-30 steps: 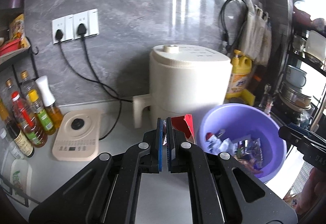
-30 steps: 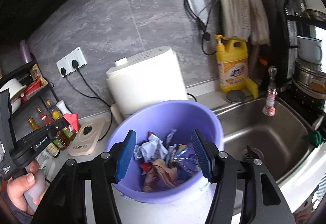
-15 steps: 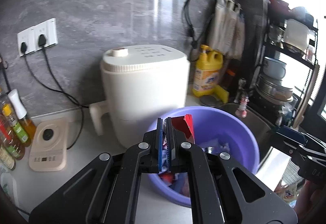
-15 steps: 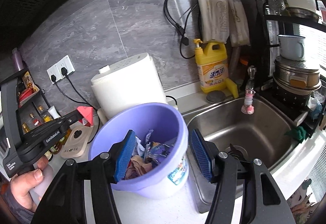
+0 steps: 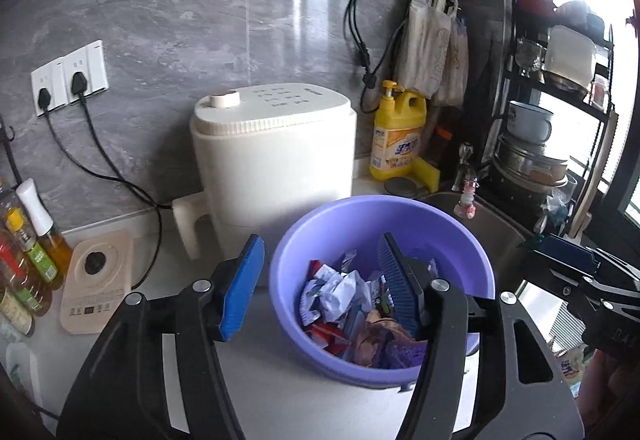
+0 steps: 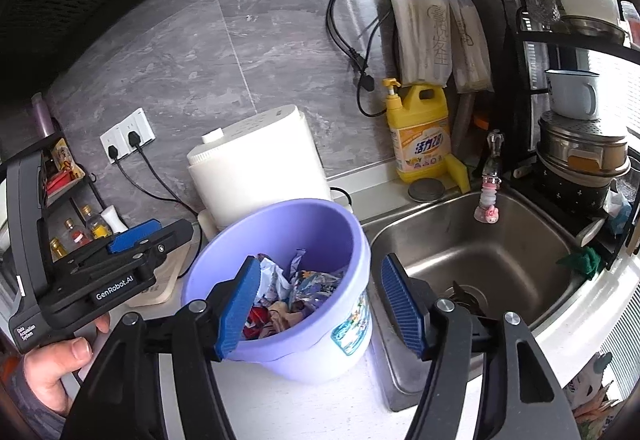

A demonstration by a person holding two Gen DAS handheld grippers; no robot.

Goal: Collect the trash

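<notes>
Trash (image 5: 352, 304) lies heaped in the lilac plastic basin (image 5: 472, 240): crumpled white paper, red-and-white wrappers, blue foil packets and a brownish crushed piece near the front, none of it rising above the rim. The basin stands on the pale countertop (image 5: 296, 400), just in front of a cream appliance (image 5: 272, 160) and beside the steel sink (image 6: 480, 252). A printed label shows on the basin's outer wall in the right wrist view.

Left gripper (image 5: 320, 280): jaws opening, blue pads set apart above the near rim of the basin, the right pad over the trash and the left pad outside the rim. Nothing is between the pads and neither presses on anything.

Right gripper (image 6: 316, 300): jaws opening, pads wide apart. The left pad hangs over the basin's contents, the right pad over the strip between basin and sink. No item is held.

A hand (image 6: 52, 372) grips the left gripper's handle at the lower left of the right wrist view. A yellow detergent bottle (image 6: 420, 136) stands against the grey wall behind the sink.
</notes>
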